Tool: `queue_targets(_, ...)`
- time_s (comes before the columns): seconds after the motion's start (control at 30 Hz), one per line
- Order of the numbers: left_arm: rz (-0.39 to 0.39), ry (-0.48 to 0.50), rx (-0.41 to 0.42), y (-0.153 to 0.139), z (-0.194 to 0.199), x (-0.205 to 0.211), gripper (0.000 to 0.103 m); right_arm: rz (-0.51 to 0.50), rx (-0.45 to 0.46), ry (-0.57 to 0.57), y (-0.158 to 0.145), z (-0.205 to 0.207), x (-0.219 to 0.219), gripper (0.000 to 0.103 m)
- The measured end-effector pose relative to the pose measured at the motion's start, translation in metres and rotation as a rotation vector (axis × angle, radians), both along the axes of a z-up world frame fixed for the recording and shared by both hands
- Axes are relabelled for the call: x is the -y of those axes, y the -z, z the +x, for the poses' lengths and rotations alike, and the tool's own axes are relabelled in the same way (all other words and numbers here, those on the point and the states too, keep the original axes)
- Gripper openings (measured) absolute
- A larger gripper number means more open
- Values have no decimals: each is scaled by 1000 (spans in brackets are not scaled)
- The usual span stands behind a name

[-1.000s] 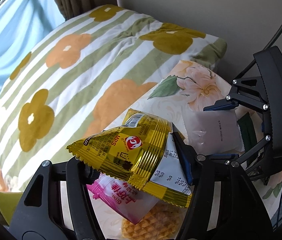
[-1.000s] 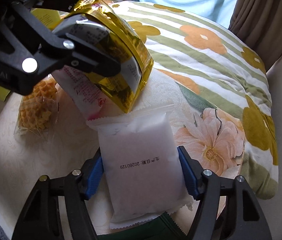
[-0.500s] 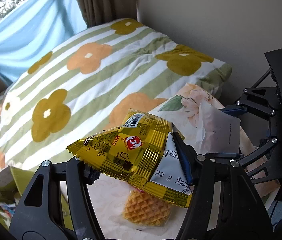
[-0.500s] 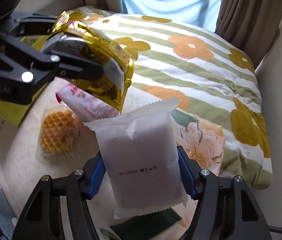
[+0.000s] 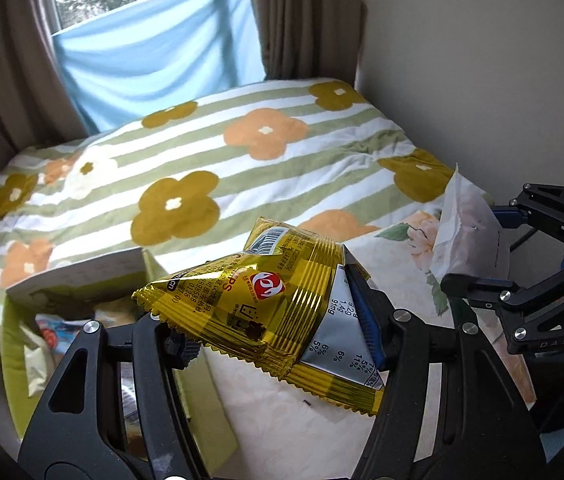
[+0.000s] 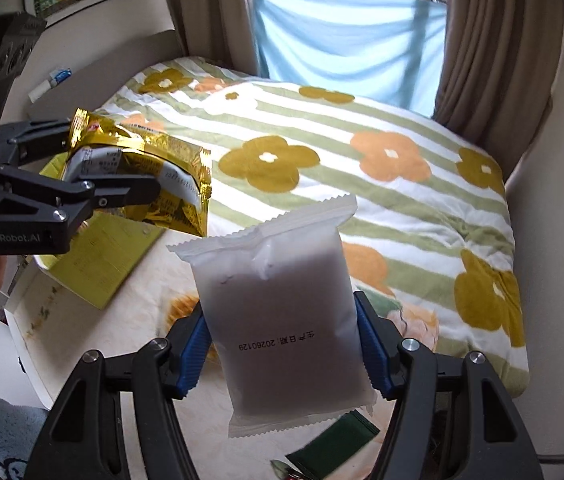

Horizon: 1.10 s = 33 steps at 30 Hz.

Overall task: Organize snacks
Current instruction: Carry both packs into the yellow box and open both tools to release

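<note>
The right gripper [image 6: 282, 354] clamps a white snack packet [image 6: 282, 320] by its side edges, lifted clear of the bed. To its left, the left gripper [image 5: 278, 332] is closed on a gold snack packet [image 5: 270, 308], held above an open green box [image 5: 82, 312], likely where both packets are bound. Beyond lies a flowered striped quilt [image 5: 210, 160] under the curtained window [image 6: 345, 36].
</note>
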<state>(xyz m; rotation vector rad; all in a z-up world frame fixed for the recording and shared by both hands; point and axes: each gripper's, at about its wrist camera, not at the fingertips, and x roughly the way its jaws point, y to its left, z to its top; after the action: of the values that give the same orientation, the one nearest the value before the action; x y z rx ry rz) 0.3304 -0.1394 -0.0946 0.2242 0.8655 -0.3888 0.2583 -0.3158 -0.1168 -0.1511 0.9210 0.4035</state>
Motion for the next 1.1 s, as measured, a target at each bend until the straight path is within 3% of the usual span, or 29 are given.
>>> queue_targets(0.33,-46,-172,41,-31,-3,-135,59,22,75,-64,-52,16,-104,62)
queue_targets(0.67,-50,-250,1,-15,6,-263,59,98,9,-63,-43,47,-221,62)
queue_targets(0.8,-44,-231,-36,5,11,-289,59,108,-23,-42,-30,56,-250,61)
queue_targets(1.1,-31,-170,-132,52,17,-295,59,111,-113,5,-4,74,-286,61)
